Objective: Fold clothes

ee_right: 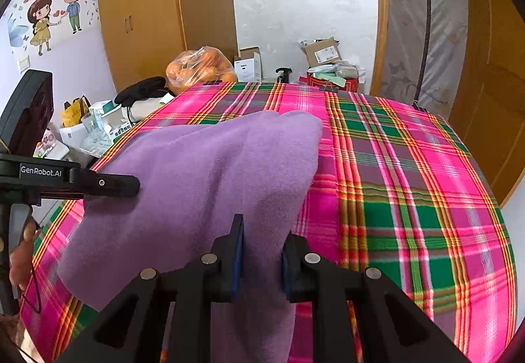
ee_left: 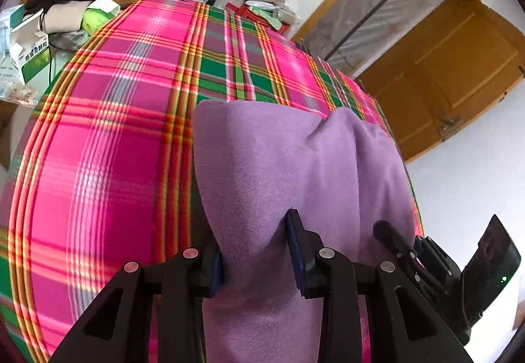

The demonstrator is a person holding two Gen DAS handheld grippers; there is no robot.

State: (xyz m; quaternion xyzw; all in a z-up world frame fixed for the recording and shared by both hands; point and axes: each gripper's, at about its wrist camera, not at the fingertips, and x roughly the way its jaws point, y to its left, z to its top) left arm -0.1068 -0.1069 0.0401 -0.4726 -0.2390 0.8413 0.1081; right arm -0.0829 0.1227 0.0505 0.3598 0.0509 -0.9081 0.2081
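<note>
A purple fleece garment (ee_left: pixel 279 159) lies over the near part of a table covered in a pink and green plaid cloth (ee_left: pixel 131 94). My left gripper (ee_left: pixel 254 256) is shut on a bunched edge of the fleece, which passes between the blue pads and hangs down below them. In the right wrist view the same purple fleece (ee_right: pixel 203 172) spreads to the left, and my right gripper (ee_right: pixel 261 259) is shut on its near right edge. The left gripper's body (ee_right: pixel 78 182) reaches in from the left over the fleece. The right gripper's body (ee_left: pixel 459 271) shows at the lower right of the left wrist view.
At the table's far edge stand a bag of oranges (ee_right: pixel 200 68), cardboard boxes (ee_right: pixel 323 53), a red tin (ee_right: pixel 331 82), black and white items (ee_right: pixel 141 94) and cartons (ee_left: pixel 29 51). A wooden wardrobe (ee_right: pixel 141 9) and door (ee_left: pixel 452 68) lie behind. A hand (ee_right: pixel 21 251) holds the left gripper's handle.
</note>
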